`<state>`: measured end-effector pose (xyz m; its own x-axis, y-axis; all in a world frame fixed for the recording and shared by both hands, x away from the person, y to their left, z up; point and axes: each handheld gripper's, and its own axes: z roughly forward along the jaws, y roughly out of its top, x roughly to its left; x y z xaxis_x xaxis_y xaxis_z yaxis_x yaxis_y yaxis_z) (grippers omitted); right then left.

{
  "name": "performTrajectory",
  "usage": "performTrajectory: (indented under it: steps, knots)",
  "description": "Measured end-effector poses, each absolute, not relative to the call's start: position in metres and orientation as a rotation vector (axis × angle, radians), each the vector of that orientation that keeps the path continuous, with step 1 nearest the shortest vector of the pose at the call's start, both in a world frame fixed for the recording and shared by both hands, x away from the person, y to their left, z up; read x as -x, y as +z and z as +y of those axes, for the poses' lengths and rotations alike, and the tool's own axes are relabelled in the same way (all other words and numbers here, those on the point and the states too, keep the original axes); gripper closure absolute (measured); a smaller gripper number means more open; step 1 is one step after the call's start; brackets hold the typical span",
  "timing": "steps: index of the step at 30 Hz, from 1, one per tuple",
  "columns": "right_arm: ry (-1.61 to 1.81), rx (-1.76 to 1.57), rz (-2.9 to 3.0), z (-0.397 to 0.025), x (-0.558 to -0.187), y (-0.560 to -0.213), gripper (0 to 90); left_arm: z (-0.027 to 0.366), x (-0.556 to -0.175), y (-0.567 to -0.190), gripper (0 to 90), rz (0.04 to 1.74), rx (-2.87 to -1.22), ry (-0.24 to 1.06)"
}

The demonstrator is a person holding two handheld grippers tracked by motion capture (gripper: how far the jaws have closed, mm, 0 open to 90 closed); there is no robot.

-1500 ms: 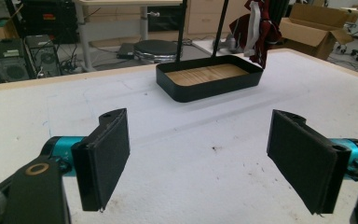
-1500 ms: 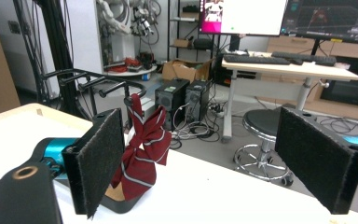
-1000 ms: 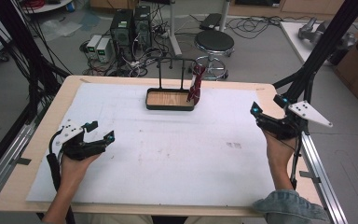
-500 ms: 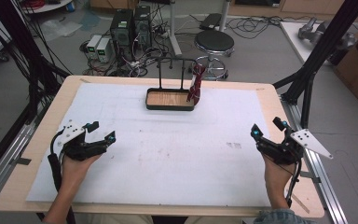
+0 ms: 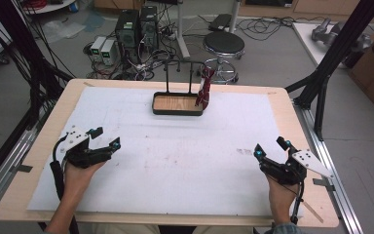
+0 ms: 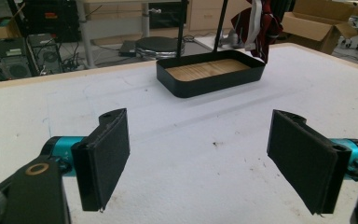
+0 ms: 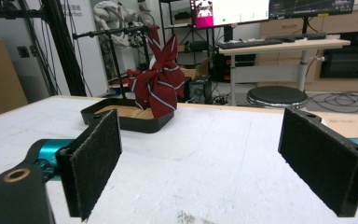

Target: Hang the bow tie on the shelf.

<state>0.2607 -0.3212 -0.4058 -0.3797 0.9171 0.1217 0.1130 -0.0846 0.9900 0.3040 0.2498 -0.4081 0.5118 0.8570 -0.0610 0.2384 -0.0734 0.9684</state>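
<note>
A black tray with a wooden floor (image 5: 177, 111) (image 6: 212, 80) (image 7: 128, 122) stands at the far middle of the white mat, with a black rail (image 5: 185, 63) rising over it. A dark red striped cloth (image 5: 205, 88) (image 7: 161, 81) (image 6: 256, 23) hangs from the rail's right end, down to the tray's right edge. My left gripper (image 5: 105, 138) (image 6: 200, 161) rests low at the mat's left, open, nothing between its pads. My right gripper (image 5: 271, 148) (image 7: 219, 163) is at the mat's right, near the front, open and holding nothing.
The white mat (image 5: 185, 151) covers a wooden table (image 5: 282, 97). Black frame struts (image 5: 331, 53) rise at the right and left corners. A stool (image 5: 223, 46) and computer boxes (image 5: 136, 27) stand on the floor behind the table.
My right gripper has come back toward the front edge of the table and lower onto the mat. The left gripper has stayed in place.
</note>
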Motion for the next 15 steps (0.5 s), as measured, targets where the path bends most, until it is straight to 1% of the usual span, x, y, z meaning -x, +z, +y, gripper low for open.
performTrajectory:
  steps: [6, 15]
  knots:
    - [1.54, -1.184, 1.524, -0.322, -0.258, -0.422, 12.1, 0.249, -0.304, -0.408, 21.2, 0.959, -1.604, 0.677]
    - [1.532, -1.186, 1.544, -0.32, -0.258, -0.425, 12.1, 0.249, -0.304, -0.409, 21.2, 0.961, -1.606, 0.678]
